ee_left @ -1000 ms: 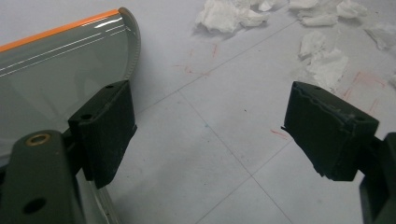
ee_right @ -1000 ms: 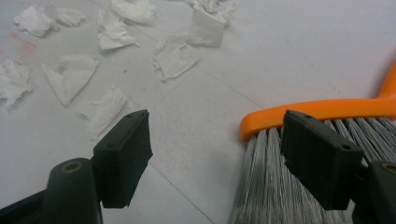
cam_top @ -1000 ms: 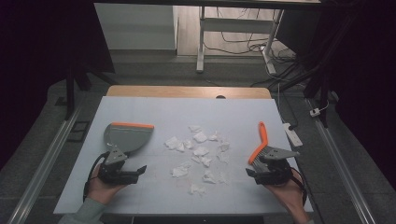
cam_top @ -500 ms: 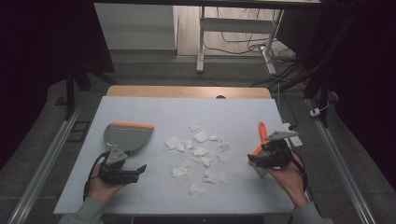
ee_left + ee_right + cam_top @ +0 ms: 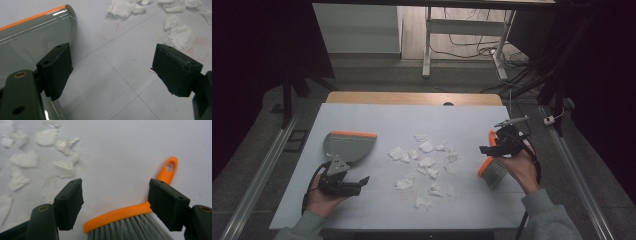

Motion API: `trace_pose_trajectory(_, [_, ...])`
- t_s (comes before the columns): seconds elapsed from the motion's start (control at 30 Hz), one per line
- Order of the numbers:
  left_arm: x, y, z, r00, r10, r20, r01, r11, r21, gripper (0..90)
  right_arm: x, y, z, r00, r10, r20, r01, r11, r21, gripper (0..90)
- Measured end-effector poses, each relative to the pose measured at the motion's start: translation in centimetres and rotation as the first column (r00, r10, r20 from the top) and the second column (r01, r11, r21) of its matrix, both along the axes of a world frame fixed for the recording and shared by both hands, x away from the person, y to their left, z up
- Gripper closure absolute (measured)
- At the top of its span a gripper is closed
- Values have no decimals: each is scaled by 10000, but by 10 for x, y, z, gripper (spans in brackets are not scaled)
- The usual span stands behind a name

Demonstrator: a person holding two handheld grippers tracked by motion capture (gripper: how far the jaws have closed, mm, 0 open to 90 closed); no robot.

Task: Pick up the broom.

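While the left gripper (image 5: 343,181) waits with jaws spread and empty just beside the grey dustpan (image 5: 348,145), the brush (image 5: 140,216) lies on the desk (image 5: 377,117) directly under the right gripper (image 5: 115,202), its orange handle running off to one side; these jaws, released around nothing, have just been closing slightly

Paper scraps (image 5: 427,167) lie between dustpan (image 5: 349,146), left, and brush (image 5: 492,170), right.
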State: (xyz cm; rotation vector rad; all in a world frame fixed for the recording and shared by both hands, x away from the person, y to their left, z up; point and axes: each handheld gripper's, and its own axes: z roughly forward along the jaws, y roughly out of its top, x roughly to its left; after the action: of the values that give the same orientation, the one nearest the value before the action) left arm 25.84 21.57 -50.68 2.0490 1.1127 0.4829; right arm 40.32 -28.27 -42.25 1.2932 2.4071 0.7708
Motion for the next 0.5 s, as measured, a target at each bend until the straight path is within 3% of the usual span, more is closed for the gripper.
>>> trace_pose_trajectory(0.13, [-1,0,0,10000,26,46,-26,10000,-36,173,19,-6,-4,9961,-713,-516,688,9965,-485,282])
trace_pose_trajectory(0.27, [-1,0,0,10000,10,39,-10,10000,-13,173,30,-11,-10,9912,-1036,-824,976,9925,-739,282])
trace_pose_trajectory(0.47, [0,-1,-2,10000,-51,-43,51,10000,-6,173,47,-19,-24,9768,-1646,-1369,1508,9829,-1059,282])
trace_pose_trajectory(0.5, [0,-1,-2,10000,-60,-54,60,10000,2,173,52,-20,-29,9709,-1827,-1551,1652,9790,-1193,282])
